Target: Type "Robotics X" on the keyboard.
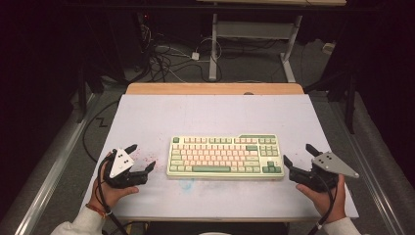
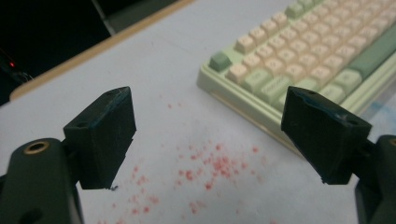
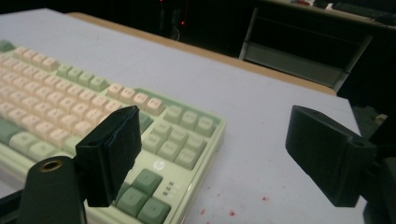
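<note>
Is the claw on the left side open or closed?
Open. In the left gripper view, the left gripper has its two black jaws far apart with bare table between them, beside the keyboard.

Keyboard matt plastic; table smooth, wood-edged; claws matt black.

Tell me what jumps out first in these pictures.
A pale green keyboard with cream and green keys lies mid-table on the white table surface. An open black left claw and an open black right claw flank it, one at each end, neither touching it. Red specks dot the surface by the left claw.
</note>
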Available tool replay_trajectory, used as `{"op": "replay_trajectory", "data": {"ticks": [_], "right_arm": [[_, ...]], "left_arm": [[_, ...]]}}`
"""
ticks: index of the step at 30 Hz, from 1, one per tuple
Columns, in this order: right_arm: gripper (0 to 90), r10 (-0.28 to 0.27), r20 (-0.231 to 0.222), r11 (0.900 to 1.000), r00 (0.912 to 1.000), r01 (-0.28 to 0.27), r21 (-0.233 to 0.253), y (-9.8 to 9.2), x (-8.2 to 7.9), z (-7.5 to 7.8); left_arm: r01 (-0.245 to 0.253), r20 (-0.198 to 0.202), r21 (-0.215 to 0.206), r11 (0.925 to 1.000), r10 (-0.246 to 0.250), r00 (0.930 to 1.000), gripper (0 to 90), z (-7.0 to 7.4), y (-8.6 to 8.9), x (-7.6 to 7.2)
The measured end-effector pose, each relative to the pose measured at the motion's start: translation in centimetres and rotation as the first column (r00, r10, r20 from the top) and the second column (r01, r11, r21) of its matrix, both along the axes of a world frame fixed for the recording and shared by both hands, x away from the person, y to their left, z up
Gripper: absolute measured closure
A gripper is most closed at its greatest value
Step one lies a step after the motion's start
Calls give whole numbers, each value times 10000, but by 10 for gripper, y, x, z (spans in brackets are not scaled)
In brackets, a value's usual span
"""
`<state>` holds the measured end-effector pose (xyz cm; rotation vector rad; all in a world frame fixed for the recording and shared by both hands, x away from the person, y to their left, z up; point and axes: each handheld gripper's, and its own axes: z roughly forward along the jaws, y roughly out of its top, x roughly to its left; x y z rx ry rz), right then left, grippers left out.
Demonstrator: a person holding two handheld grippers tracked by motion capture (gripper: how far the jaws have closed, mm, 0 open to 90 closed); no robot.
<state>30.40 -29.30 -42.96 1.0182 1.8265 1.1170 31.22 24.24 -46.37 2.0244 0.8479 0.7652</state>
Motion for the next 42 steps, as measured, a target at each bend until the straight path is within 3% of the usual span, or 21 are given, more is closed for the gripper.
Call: {"op": "replay_trajectory", "data": {"ticks": [3, 5, 13, 24, 27, 33, 38, 39, 40, 41, 42], "right_arm": [[187, 117, 123, 9997, 9999, -115, -201, 3, 0, 0], [187, 194, 140, 9996, 9997, -191, -227, 4, 0, 0], [188, 407, 84, 9980, 9991, -403, -484, 9, 2, 0], [187, 598, 150, 9959, 9981, -586, -688, 15, 0, 0], [187, 724, 75, 9937, 9973, -715, -864, 19, -1, 0], [209, 939, 6, 9912, 9956, -934, -937, 23, -2, -1], [367, 1391, -315, 9851, 9898, -1416, -981, 27, 0, -2], [488, 1633, -502, 9810, 9853, -1676, -973, 30, 2, -1], [544, 1833, -623, 9771, 9811, -1887, -981, 33, 3, 0], [544, 1833, -623, 9771, 9811, -1887, -981, 33, 3, 0], [655, 2103, -805, 9687, 9743, -2188, -1170, 38, 6, 1]], "left_arm": [[218, -268, 167, 9996, -213, 9994, 186, 1, 0, 1], [323, -69, 303, 9990, -321, 9995, 187, 2, -1, 1], [554, -271, 323, 9979, -545, 9981, 177, 3, 0, -1], [612, -457, 374, 9974, -595, 9972, 335, 7, -1, 1], [680, -583, 391, 9969, -656, 9961, 426, 8, -2, 2], [800, -732, 377, 9961, -771, 9943, 439, 9, -4, 5], [703, -797, 485, 9963, -663, 9946, 331, 7, -6, 7], [681, -858, 472, 9966, -639, 9943, 295, 6, -7, 8], [690, -881, 498, 9964, -644, 9940, 270, 5, -8, 10], [690, -881, 498, 9964, -644, 9940, 259, 5, -8, 10], [723, -846, 517, 9960, -677, 9941, 247, 5, -9, 11]]}}
